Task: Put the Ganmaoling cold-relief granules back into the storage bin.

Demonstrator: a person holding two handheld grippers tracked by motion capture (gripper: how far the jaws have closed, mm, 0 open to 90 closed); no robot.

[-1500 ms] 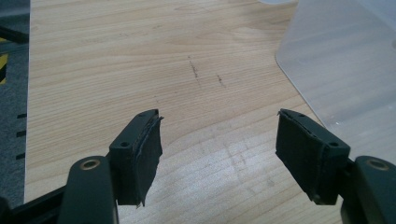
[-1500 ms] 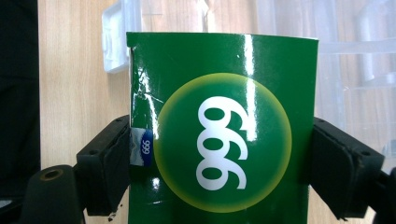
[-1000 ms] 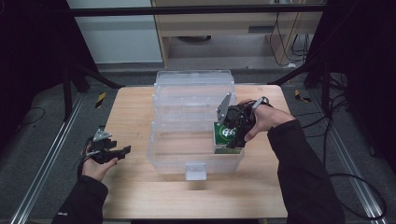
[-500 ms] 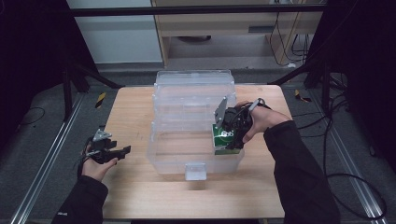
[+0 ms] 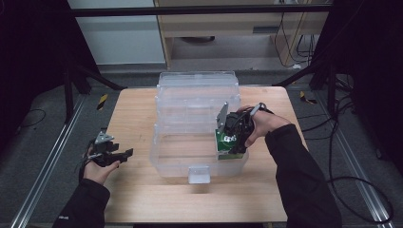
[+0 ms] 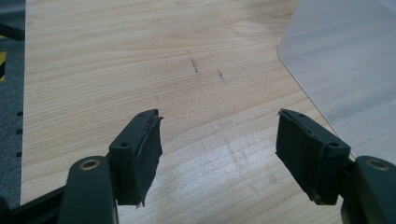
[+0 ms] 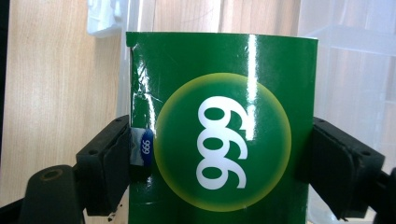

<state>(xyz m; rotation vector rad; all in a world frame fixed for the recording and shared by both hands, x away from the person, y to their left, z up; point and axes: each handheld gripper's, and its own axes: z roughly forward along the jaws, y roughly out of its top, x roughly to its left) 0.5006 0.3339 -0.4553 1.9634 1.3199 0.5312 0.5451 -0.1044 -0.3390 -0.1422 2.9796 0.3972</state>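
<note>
A green carton [image 7: 223, 121] printed with white "999" in a yellow-edged circle sits between the jaws of my right gripper [image 7: 219, 163], whose pads press on both its sides. From above, that gripper [image 5: 233, 142] holds the green carton [image 5: 227, 147] over the right side of a clear plastic bin [image 5: 190, 161] in the middle of the wooden table [image 5: 133, 118]. My left gripper [image 5: 124, 154] rests low at the table's left edge, jaws pointing toward the bin. Its jaws stand wide apart over bare wood, with nothing between the left gripper [image 6: 219, 144] fingers.
The bin's clear lid [image 5: 197, 92] stands open behind it. A white latch [image 5: 198, 173] sits on the bin's front wall. A corner of the bin [image 6: 345, 70] lies at the upper right in the left gripper view. Dark floor, rails and cables surround the table.
The right gripper with the green carton has shifted only slightly at the bin's right side. The left hand has stayed where it was.
</note>
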